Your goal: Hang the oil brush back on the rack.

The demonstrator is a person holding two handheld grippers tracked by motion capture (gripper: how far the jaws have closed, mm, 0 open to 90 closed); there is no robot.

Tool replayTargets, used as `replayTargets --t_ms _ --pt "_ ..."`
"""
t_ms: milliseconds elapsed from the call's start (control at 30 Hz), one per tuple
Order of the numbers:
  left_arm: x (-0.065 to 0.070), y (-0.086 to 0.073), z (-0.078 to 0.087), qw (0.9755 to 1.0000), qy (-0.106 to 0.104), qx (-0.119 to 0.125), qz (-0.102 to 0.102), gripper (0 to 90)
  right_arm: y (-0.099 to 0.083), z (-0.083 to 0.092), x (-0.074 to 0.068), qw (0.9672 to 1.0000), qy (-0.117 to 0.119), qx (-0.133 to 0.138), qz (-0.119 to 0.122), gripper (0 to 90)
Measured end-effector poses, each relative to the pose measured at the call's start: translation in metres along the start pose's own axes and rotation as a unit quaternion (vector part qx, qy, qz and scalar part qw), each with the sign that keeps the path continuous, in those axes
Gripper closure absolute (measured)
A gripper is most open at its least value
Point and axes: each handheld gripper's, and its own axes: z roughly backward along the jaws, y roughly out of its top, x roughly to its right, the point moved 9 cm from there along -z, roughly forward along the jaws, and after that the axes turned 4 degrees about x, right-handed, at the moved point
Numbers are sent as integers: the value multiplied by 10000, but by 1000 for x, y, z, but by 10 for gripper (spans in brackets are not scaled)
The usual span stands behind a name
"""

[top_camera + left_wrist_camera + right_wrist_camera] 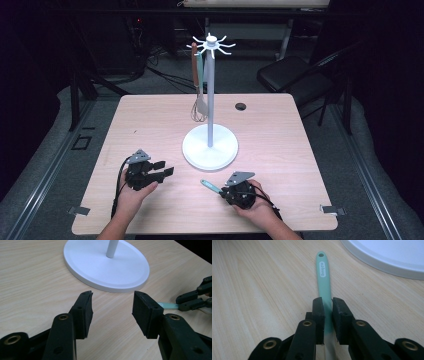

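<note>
The wooden table (150,120) is carrying a white stand (210,146) whose round base is sitting near its middle, with a whisk (199,107) hanging from a hook at the top. The left tongs (112,306) are resting on the table left of the base, standing wide apart with bare wood between them. The right tongs (328,306) are closing snugly around a mint-green utensil (323,272), which is lying flat on the table just in front of the base, its long axis running straight along the jaws and its holed handle end pointing away from the right hand (252,202), toward the left tongs.
</note>
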Motion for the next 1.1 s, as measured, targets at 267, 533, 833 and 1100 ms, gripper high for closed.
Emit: replayTargets --t_ms 267,533,833,1100 --pt "18 -1 -12 9997 -262 -11 16 469 0 -1 0 9997 -78 169 -137 814" --pt "42 -9 -31 9978 -633 -192 -45 443 1 1 0 9995 -53 276 -109 814" --pt "63 -20 -51 9945 -971 -369 -140 441 7 9 -2 9983 0 555 -157 813" --pt "78 -23 -62 9904 -1288 -475 -144 433 16 16 -6 9959 160 881 -148 813"
